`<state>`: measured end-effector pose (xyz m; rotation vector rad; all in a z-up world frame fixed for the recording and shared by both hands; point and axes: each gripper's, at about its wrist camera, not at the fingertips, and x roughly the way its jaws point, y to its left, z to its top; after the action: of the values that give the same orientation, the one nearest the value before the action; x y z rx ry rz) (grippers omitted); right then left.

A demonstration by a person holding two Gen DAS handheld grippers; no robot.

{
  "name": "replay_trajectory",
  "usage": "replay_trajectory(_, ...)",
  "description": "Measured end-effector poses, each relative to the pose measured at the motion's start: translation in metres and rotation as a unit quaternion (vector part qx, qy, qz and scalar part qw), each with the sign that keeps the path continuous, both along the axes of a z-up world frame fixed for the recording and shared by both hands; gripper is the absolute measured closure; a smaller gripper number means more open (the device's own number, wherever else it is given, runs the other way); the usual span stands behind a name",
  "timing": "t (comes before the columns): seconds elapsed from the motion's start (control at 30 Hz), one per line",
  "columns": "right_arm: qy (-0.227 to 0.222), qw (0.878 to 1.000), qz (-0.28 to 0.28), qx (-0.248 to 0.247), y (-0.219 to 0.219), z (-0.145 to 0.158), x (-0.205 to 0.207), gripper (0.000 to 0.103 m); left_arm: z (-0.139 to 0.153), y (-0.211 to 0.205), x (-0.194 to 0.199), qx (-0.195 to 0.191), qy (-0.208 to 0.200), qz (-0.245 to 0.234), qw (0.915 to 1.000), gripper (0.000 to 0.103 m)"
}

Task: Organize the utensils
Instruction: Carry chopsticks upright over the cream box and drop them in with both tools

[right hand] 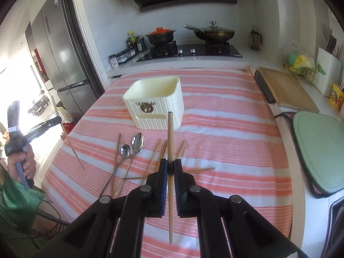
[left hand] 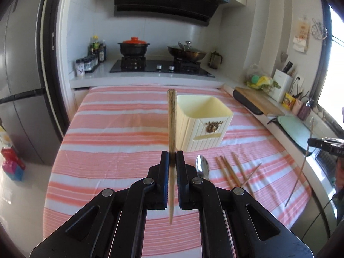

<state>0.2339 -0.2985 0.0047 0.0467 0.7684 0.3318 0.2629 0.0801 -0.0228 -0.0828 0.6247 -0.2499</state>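
A cream square utensil holder (left hand: 204,122) (right hand: 155,103) stands empty on the pink striped tablecloth (left hand: 111,129) (right hand: 225,129). My left gripper (left hand: 172,153) is shut on a wooden chopstick (left hand: 172,120), held upright above the cloth, left of the holder. My right gripper (right hand: 169,161) is shut on another wooden chopstick (right hand: 170,133), upright, in front of the holder. Several loose chopsticks (left hand: 233,172) (right hand: 154,157) and two metal spoons (right hand: 137,143) (left hand: 202,166) lie on the cloth near the holder. Each gripper shows in the other's view, the right (left hand: 322,143) and the left (right hand: 32,135).
A counter with a wooden cutting board (right hand: 286,88), a green mat (right hand: 318,150) and a knife block (left hand: 281,83) runs along the right. A stove with a red-lidded pot (left hand: 133,47) and a wok (left hand: 186,52) is behind the table. A fridge (right hand: 62,49) stands at the left.
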Motion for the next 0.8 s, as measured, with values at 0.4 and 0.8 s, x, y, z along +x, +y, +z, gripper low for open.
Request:
replay_trajectory(0.4,-0.123,0.992,0.006,0.041,0.043,0.066,0.065,0.097,0.066,0.0,0.051,-0.054,-0.048,0.0,0.9974,0.098)
replay_trajectory(0.8,-0.188,0.982,0.007,0.023,0.113,0.083,0.2,0.097,0.068,-0.062,0.187,-0.052,-0.036,0.007,0.998,0.098)
